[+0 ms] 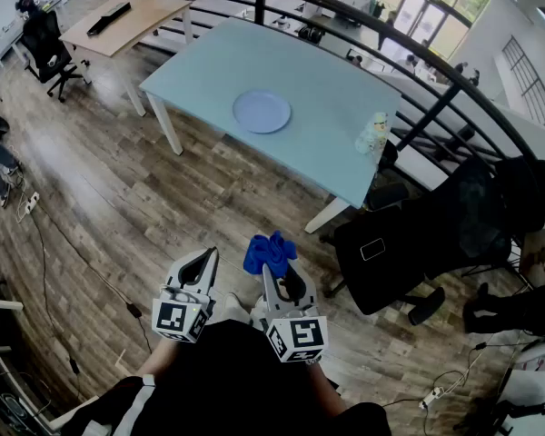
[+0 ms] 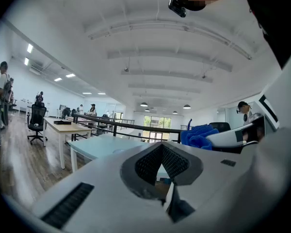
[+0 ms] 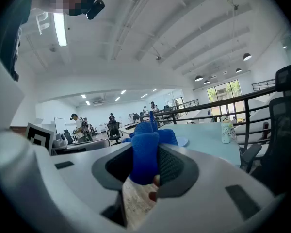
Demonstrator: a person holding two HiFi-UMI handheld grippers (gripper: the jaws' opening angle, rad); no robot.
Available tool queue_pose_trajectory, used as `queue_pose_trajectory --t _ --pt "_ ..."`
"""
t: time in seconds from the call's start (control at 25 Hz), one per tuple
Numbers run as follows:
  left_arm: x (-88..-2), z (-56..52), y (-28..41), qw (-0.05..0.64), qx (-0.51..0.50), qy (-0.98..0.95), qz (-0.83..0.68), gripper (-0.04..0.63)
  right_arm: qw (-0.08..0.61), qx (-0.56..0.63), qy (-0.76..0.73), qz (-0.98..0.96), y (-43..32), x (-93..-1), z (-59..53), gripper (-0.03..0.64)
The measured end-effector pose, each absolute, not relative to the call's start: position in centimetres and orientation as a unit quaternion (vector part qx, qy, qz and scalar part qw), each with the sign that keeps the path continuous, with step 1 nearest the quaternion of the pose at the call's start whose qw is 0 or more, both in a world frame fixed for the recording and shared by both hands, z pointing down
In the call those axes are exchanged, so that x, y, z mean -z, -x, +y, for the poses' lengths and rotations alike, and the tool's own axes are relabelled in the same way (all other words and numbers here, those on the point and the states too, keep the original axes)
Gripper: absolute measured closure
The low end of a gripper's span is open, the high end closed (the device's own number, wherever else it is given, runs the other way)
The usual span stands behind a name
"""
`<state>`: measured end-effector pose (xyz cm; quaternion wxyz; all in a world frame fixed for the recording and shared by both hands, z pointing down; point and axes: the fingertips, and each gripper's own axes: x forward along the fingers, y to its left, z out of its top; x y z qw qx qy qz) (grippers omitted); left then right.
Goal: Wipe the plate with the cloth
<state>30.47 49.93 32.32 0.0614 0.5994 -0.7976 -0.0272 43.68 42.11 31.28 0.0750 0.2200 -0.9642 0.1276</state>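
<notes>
At left, my left gripper (image 1: 201, 263), white plastic with a marker cube, hangs over the wood-plank floor (image 1: 118, 198), its jaws pressed together on nothing. Just beside it, my right gripper (image 1: 277, 272) is clenched on the bright blue crumpled cloth (image 1: 269, 251), which bunches up past its tips. Well ahead of both, the pale blue round plate (image 1: 262, 112) lies on the light blue rectangular table (image 1: 209, 62). A small white bottle (image 1: 374, 134) stands near the table's right edge.
</notes>
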Motion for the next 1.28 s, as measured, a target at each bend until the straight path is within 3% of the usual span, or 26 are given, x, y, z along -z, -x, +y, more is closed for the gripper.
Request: queue_pose_trajectory --t 1.28 --pt "-32.5 52.2 -26.6 0.053 0.031 -0.614 -0.787 0.594 0.07 -0.143 -0.254 -0.954 -39.9 -32.5 44.6 0.499"
